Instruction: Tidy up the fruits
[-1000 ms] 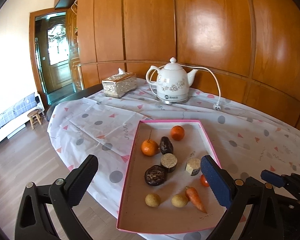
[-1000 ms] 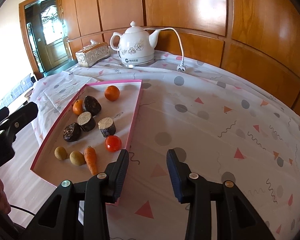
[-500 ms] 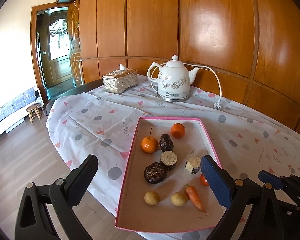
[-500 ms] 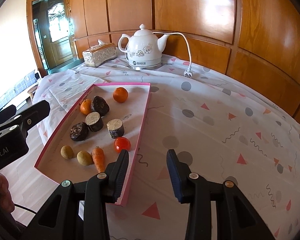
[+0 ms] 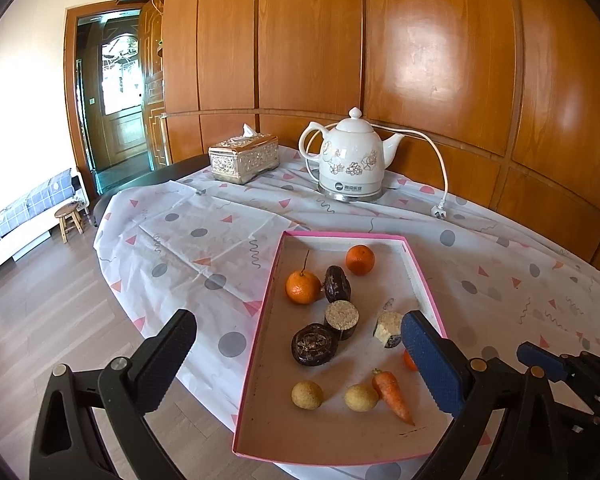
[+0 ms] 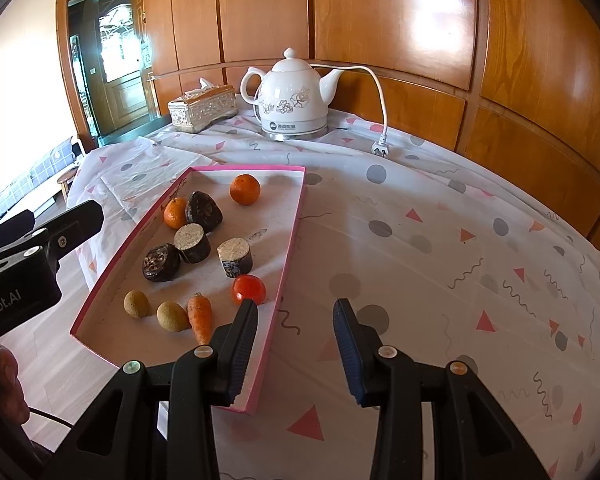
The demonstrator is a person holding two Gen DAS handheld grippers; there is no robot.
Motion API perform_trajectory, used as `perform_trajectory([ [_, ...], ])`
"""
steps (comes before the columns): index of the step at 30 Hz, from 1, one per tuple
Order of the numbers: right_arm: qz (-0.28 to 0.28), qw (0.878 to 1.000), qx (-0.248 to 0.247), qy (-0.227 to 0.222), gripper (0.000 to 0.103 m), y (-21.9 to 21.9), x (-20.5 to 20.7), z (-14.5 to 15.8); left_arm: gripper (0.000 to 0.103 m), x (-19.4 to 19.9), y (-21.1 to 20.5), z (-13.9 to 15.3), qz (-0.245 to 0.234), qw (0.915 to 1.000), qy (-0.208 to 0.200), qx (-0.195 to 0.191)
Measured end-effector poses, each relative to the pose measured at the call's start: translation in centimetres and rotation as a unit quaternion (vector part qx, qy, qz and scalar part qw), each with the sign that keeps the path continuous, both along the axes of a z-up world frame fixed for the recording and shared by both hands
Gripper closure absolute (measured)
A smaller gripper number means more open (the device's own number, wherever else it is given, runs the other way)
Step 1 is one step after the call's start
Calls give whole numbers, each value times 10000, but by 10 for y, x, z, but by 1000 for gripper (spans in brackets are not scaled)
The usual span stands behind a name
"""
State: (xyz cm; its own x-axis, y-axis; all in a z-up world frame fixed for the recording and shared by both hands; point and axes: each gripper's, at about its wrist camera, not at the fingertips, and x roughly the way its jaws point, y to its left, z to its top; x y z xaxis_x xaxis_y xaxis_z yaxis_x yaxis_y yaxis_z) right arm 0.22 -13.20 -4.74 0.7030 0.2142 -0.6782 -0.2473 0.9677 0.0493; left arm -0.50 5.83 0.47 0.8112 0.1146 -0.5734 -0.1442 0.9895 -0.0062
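A pink-rimmed tray lies on the patterned tablecloth. It holds two oranges, several dark round pieces, a red tomato, a carrot and two small yellowish fruits. My left gripper is wide open and empty, above the tray's near end. My right gripper is open and empty, over the tray's right rim near the tomato.
A white electric kettle with cord and plug stands at the back of the table. A silver tissue box sits to its left. Wood panelling is behind; floor and a stool lie to the left.
Both grippers have risen and tilted a little, so the tray sits lower in both views. Both stay open. Nothing in the tray has moved.
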Motion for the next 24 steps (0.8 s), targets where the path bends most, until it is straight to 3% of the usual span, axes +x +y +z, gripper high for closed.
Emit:
perform_trajectory([
  [24,2,10000,36,43,63,-3,3,-2,0,1,-1,2,-33,10000,17,-50],
])
